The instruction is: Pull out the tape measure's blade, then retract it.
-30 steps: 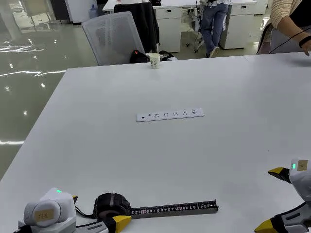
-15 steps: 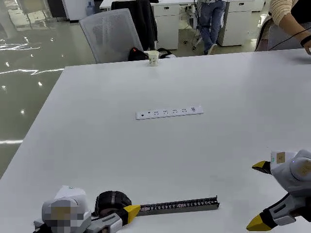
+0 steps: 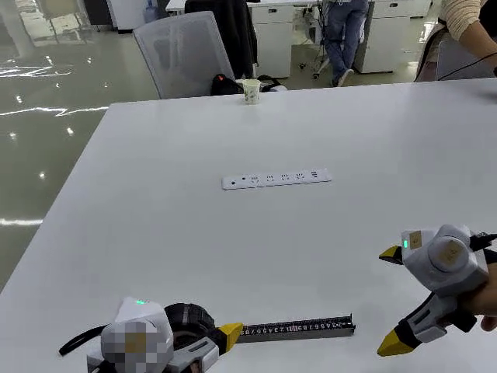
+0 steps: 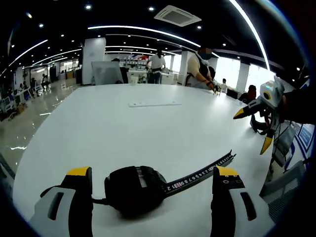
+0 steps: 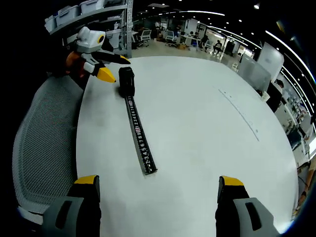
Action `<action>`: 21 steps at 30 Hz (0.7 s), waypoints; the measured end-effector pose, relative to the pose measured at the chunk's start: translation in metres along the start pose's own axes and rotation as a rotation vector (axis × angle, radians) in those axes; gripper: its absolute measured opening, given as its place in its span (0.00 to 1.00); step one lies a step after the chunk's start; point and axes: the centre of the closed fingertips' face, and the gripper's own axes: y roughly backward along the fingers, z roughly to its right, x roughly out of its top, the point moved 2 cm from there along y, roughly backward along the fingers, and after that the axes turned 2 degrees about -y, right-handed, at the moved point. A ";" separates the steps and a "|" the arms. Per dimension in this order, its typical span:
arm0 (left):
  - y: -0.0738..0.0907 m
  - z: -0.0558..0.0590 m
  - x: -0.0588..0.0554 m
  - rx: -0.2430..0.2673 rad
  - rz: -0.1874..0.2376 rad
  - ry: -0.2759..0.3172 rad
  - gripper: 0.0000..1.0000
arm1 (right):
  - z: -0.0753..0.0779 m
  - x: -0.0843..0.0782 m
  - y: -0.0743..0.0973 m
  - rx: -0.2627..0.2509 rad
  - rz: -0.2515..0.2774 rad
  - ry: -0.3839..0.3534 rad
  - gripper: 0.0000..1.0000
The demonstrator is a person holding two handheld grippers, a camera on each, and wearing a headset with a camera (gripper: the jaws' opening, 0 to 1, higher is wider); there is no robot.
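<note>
— As the blade [image 3: 299,329] already lies drawn out along the table [image 3: 233,233], would you call the first half done?

— I'd judge so. Start at the left: the left gripper [image 4: 153,172] is spread wide, one jaw on each side of the tape measure's case [image 4: 136,188]. There is a gap on both sides, so it has hold of nothing.

— And the case itself?

— It lies on the table near the person's edge, between those jaws. From it the blade runs off to the right, flat, numbers up, its far end free.

— And the right gripper?

— The right gripper [image 3: 388,299] hovers further right, past the blade's end and apart from it, jaws wide open and empty.

— So what's left?

— The retraction, I think. Nothing holds the blade out, so it is probably locked. The case would need steadying before release. Whether the blade should come out further first, I can't tell.
</note>
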 end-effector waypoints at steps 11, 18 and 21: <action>-0.014 -0.012 -0.018 0.078 0.012 0.058 0.99 | 0.006 -0.005 -0.023 0.051 -0.051 0.058 0.99; -0.015 -0.012 -0.026 0.095 0.028 0.036 0.99 | 0.008 -0.010 -0.036 0.071 -0.081 0.074 0.98; -0.015 -0.014 -0.027 0.108 0.038 0.029 0.99 | 0.009 -0.010 -0.041 0.078 -0.088 0.081 0.96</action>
